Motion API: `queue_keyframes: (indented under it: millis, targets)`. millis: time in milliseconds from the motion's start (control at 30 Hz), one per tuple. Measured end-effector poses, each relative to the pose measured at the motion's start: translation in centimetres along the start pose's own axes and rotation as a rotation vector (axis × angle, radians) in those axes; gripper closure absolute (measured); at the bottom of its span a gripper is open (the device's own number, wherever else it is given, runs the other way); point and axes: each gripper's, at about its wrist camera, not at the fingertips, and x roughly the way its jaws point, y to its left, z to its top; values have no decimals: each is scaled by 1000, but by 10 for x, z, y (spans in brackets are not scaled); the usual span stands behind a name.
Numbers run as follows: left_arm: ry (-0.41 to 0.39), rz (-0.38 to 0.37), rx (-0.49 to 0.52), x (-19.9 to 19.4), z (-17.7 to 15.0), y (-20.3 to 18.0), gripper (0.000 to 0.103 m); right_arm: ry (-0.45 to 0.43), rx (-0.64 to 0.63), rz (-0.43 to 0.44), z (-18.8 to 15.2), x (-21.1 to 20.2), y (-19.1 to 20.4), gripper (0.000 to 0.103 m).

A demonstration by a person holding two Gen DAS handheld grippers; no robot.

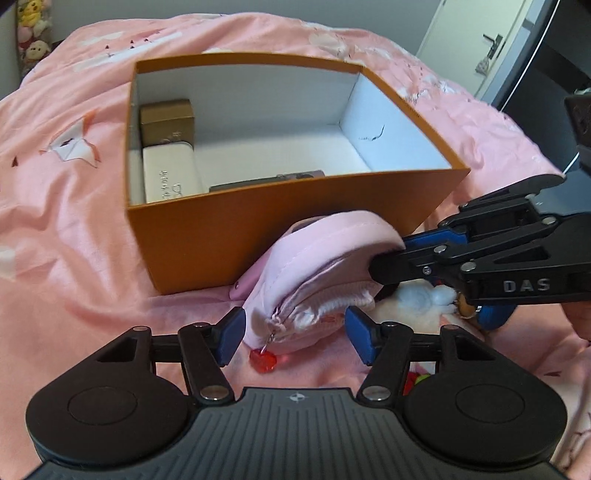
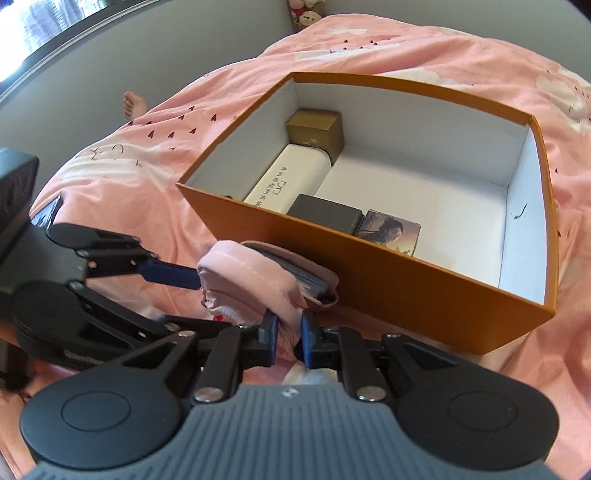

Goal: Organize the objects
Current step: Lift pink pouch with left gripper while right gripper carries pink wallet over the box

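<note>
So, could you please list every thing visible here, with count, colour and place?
pouch: one, pale pink, on the bedcover before the box's near wall, red heart charm on its zipper
box: one, orange outside, white inside, open, on the bed
gold carton: one, in the box's far left corner
white case: one, in the box along the left wall
dark flat case: one, in the box by the near wall
picture card box: one, beside the dark case
bedcover: one, pink
plush toys: several, in the room's corner
left gripper: jaws open around the pouch
right gripper: jaws shut on the pouch
</note>
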Motion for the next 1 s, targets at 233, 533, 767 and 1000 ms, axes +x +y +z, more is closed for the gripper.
queue_keyframes:
  millis: [233, 533, 767, 1000]
  targets:
    - [-18, 61, 27, 5, -1, -5, 68, 1, 20, -8, -2, 2, -5, 68]
    - [-53, 167, -62, -25, -6, 8, 73, -22, -19, -36, -7, -11, -19, 61]
    - [-60, 211, -133, -33, -10, 23, 73, -26, -224, -34, 2, 29, 0, 62]
    - [-28, 256, -201, -39, -15, 36, 73, -33, -411, -40, -1, 47, 16, 71]
